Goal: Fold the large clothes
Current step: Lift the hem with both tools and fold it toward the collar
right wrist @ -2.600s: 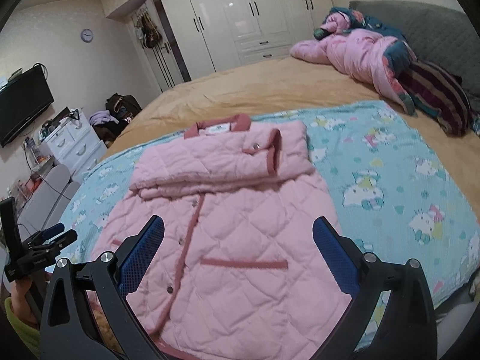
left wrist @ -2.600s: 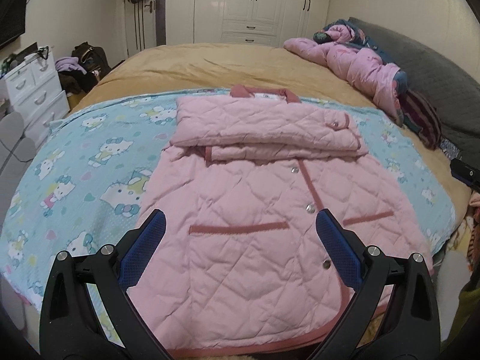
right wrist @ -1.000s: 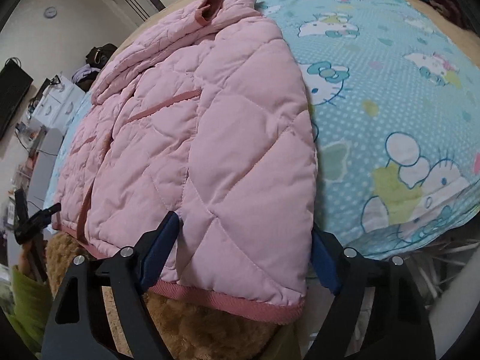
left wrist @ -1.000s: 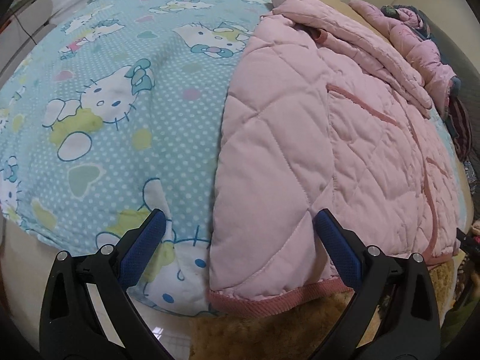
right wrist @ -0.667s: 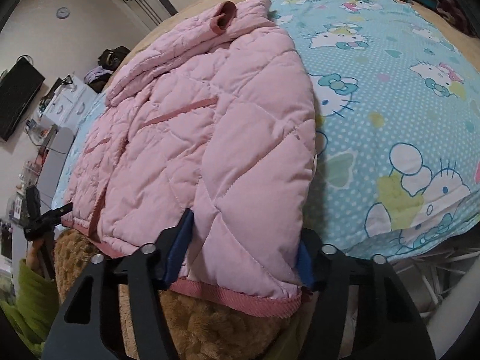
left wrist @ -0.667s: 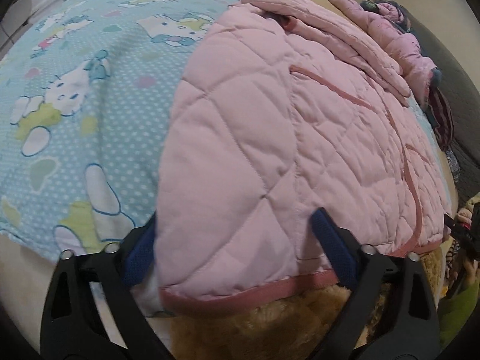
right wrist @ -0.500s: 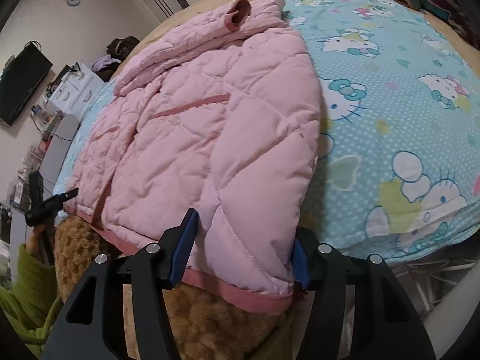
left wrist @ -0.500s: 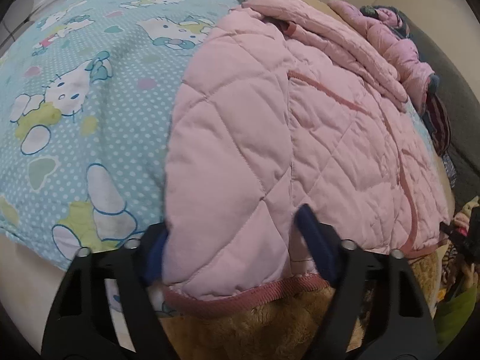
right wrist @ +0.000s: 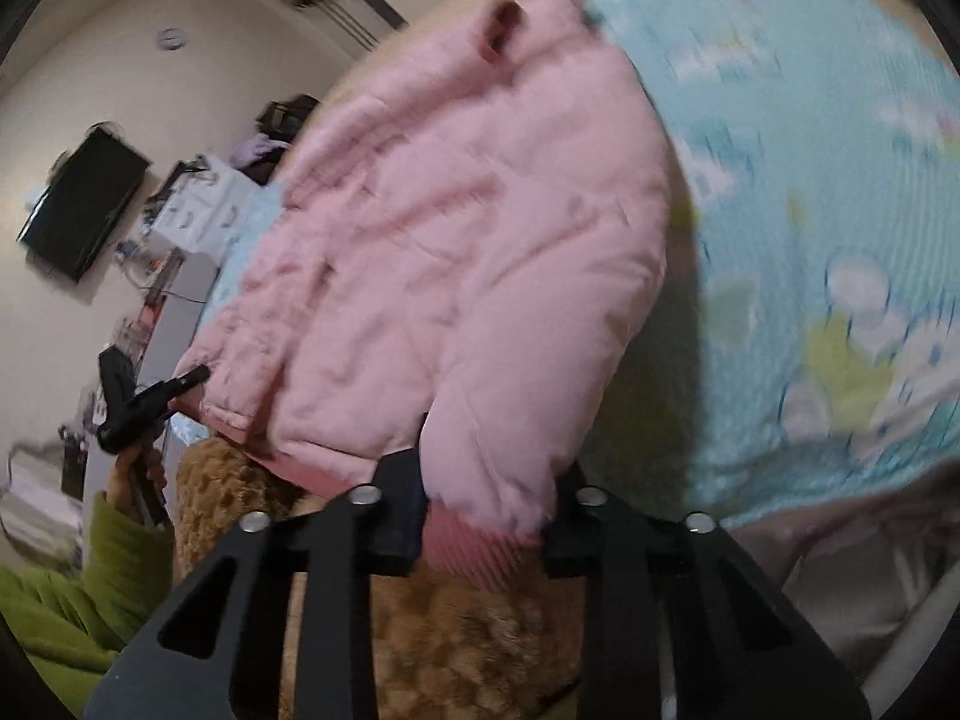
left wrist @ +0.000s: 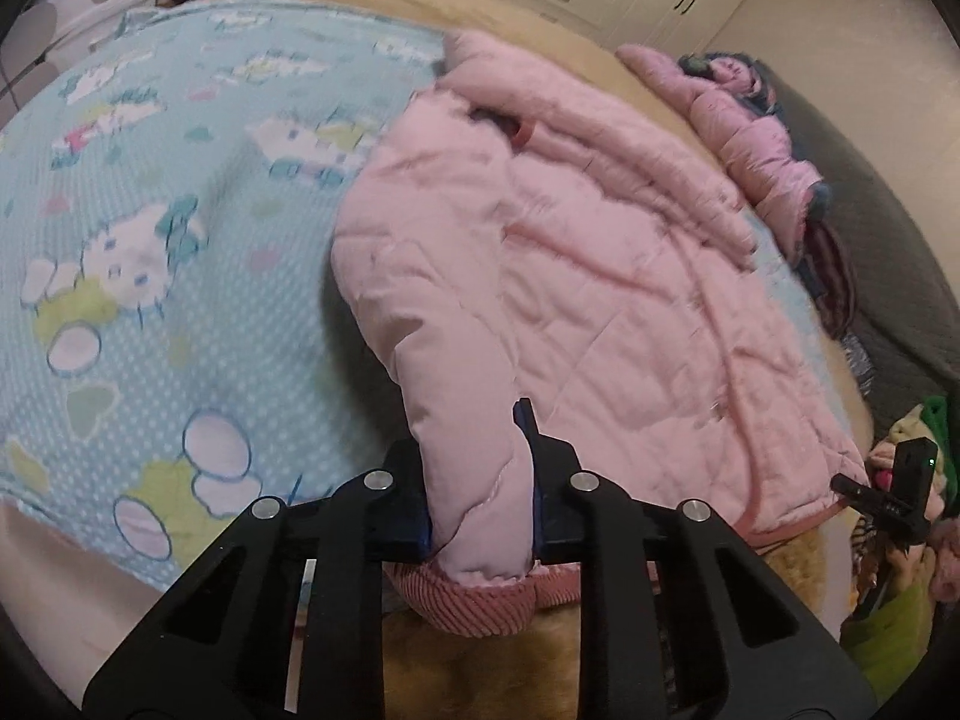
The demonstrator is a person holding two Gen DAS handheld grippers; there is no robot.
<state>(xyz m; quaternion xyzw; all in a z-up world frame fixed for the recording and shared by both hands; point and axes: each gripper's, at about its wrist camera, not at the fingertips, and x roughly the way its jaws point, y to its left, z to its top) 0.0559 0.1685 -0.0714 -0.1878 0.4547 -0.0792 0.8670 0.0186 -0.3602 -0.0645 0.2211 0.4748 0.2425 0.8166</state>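
A pink quilted jacket (left wrist: 570, 270) lies on a blue cartoon-print sheet (left wrist: 150, 240), its sleeves folded across the chest. My left gripper (left wrist: 480, 480) is shut on one bottom corner of the hem, with the fabric bunched between its blue pads. In the right wrist view the jaws of my right gripper (right wrist: 486, 480) are closing on the other hem corner of the jacket (right wrist: 468, 210), and the pads press into it. Both corners are lifted off the sheet (right wrist: 810, 180). Each view is blurred.
A brown fuzzy blanket (left wrist: 480, 660) hangs over the bed's near edge under the hem. A pile of pink padded clothes (left wrist: 750, 132) lies by the grey headboard (left wrist: 888, 252). A wall TV (right wrist: 84, 204), a white dresser (right wrist: 198, 210) and a green sleeve (right wrist: 108, 570) are at the left.
Both grippers went from wide open around the hem corners to clamped on them. Both have risen and tilted up, lifting the jacket's bottom edge off the sheet.
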